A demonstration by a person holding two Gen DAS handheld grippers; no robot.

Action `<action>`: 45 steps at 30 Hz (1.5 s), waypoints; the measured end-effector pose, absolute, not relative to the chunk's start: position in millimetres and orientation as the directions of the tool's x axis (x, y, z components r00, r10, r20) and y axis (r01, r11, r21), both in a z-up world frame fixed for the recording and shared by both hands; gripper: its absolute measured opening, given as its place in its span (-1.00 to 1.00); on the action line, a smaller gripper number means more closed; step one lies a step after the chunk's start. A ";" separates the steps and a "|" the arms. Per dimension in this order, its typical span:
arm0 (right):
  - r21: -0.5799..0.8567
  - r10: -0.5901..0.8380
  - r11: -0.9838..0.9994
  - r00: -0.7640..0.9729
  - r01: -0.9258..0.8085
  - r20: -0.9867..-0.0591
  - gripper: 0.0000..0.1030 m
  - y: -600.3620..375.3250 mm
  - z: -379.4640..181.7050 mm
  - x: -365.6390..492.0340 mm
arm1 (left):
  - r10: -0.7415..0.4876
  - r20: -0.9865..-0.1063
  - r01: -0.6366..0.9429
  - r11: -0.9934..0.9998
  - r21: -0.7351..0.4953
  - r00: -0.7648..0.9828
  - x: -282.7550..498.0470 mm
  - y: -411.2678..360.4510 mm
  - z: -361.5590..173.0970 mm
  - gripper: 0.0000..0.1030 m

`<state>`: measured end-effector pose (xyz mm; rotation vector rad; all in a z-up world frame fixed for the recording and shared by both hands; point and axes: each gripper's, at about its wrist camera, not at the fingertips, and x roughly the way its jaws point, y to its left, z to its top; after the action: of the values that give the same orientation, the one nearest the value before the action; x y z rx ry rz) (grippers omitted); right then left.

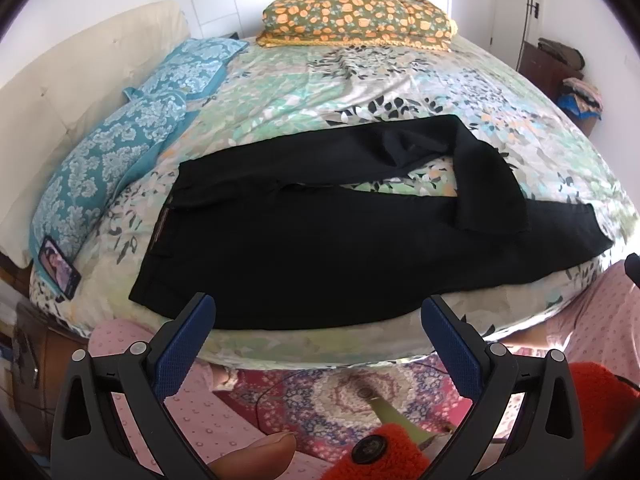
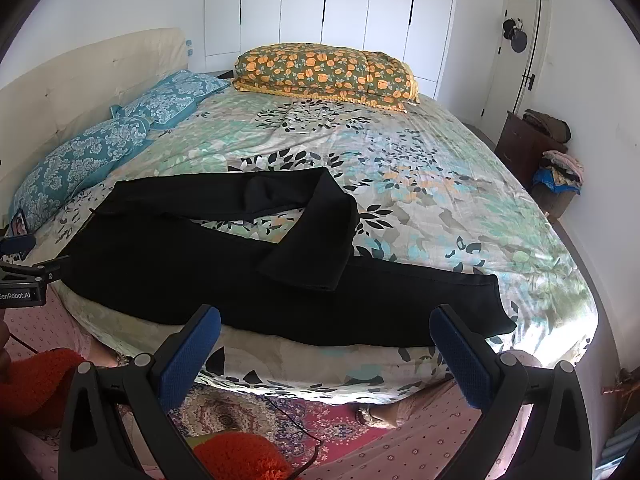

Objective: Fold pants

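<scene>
Black pants lie on the bed near its front edge, waistband to the left, legs to the right. The far leg is bent back so its hem lies across the near leg. They also show in the right wrist view. My left gripper is open and empty, held just in front of the bed edge below the pants' seat. My right gripper is open and empty, held in front of the bed edge below the near leg. The left gripper's body shows at the left edge of the right wrist view.
The bed has a floral cover. Blue pillows and a phone lie at its left; an orange-flowered folded quilt at the far end. A patterned rug lies below. A dark cabinet with clothes stands at the right wall.
</scene>
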<state>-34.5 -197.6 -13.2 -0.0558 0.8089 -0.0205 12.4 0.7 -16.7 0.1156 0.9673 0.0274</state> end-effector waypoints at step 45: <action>-0.162 -0.146 0.986 0.625 0.032 -0.767 1.00 -189.8 -29.0 -28.4 | 0.092 -0.828 0.020 0.992 0.124 0.553 11.8 7.9 -21.8 0.99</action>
<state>-28.4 -189.8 -28.9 -0.1374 0.8909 -0.1022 11.8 7.9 -21.8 0.1239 0.9841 0.0424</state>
